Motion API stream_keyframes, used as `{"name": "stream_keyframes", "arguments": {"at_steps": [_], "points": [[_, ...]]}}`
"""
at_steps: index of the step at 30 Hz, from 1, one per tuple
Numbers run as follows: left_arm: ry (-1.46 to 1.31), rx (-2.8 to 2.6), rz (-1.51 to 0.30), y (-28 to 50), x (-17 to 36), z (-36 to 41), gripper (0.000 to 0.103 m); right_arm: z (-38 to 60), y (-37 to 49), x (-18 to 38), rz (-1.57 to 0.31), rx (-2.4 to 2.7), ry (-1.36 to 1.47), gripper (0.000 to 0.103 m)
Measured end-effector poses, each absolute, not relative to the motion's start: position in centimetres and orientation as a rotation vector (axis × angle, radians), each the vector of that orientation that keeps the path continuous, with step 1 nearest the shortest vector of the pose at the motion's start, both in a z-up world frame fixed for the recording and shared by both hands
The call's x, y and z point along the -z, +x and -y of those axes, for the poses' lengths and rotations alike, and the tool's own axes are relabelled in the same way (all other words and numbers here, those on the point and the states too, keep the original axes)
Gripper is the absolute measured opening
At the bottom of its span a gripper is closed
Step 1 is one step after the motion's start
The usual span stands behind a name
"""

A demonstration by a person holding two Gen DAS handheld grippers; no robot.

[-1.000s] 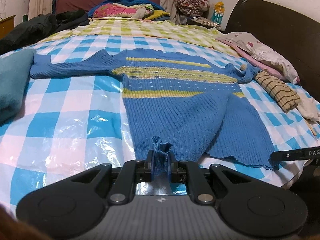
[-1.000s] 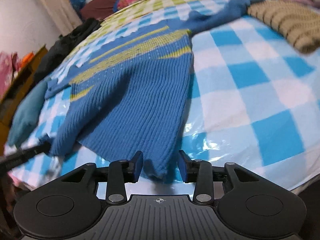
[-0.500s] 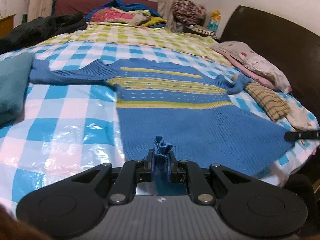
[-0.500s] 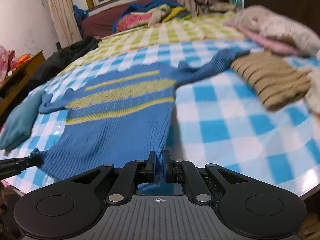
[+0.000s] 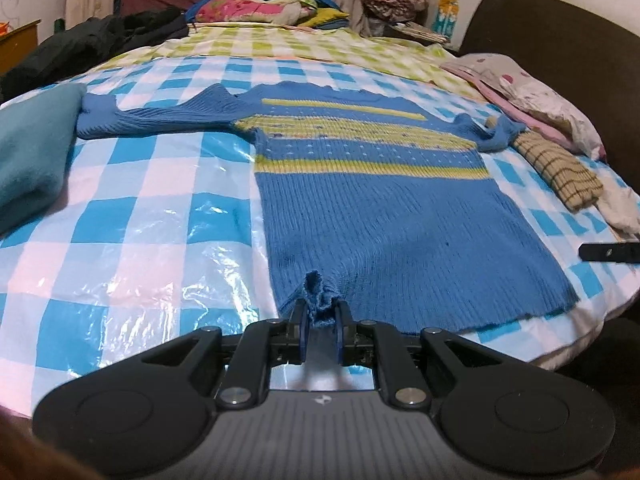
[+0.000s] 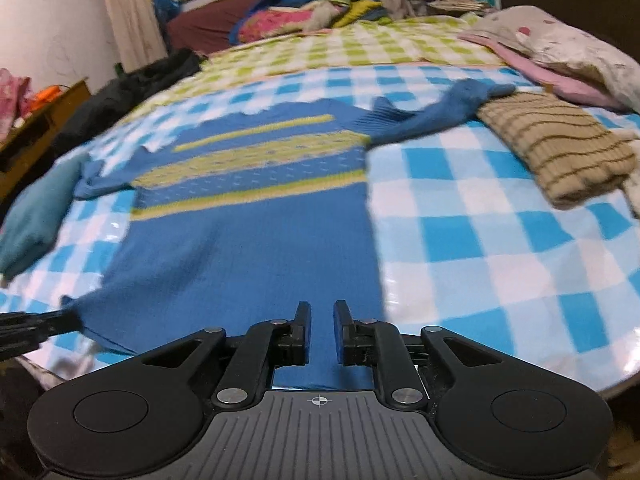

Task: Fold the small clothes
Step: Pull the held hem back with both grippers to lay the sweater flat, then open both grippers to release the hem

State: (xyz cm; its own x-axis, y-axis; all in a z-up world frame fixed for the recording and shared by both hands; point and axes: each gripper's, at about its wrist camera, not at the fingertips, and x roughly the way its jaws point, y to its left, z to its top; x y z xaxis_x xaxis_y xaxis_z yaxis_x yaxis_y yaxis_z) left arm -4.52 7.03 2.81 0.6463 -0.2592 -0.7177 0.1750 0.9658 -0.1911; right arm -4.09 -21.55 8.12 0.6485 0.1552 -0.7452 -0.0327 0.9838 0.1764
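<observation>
A small blue knitted sweater (image 5: 380,208) with yellow-green stripes lies spread flat on the blue-and-white checked bed cover (image 5: 140,208), sleeves out to both sides. My left gripper (image 5: 319,320) is shut on the left corner of its hem, which bunches up between the pads. In the right wrist view the sweater (image 6: 256,232) lies ahead, and my right gripper (image 6: 321,316) stands slightly open and empty over the right part of the hem. The right gripper's tip (image 5: 608,252) shows at the right edge of the left wrist view.
A folded teal garment (image 5: 28,148) lies at the left, a folded beige striped knit (image 6: 560,148) at the right by the right sleeve. Pillows (image 5: 540,96) and a dark headboard lie to the right, piled clothes (image 5: 256,4) at the far end, a black jacket (image 5: 88,40) at the far left.
The sweater's body has been pulled flat and smooth. My right gripper has let go of the hem and opened a little. My left gripper keeps its hold.
</observation>
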Motion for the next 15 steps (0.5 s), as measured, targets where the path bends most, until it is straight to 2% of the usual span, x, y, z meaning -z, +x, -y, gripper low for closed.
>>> {"name": "stream_keyframes", "arguments": {"at_steps": [5, 10, 15], "points": [[-0.056, 0.235, -0.823, -4.7, -3.3, -6.6, 0.031, 18.6, -3.0, -7.1, -0.874, -0.201, 0.153, 0.016], [-0.053, 0.221, -0.874, -5.6, -3.0, -7.3, 0.033, 16.4, -2.1, -6.3, -0.889, -0.276, 0.148, 0.018], [-0.091, 0.184, -0.843, -5.5, -3.4, -8.2, 0.035, 14.9, -1.9, -6.2, -0.886, -0.311, 0.117, 0.020]]}}
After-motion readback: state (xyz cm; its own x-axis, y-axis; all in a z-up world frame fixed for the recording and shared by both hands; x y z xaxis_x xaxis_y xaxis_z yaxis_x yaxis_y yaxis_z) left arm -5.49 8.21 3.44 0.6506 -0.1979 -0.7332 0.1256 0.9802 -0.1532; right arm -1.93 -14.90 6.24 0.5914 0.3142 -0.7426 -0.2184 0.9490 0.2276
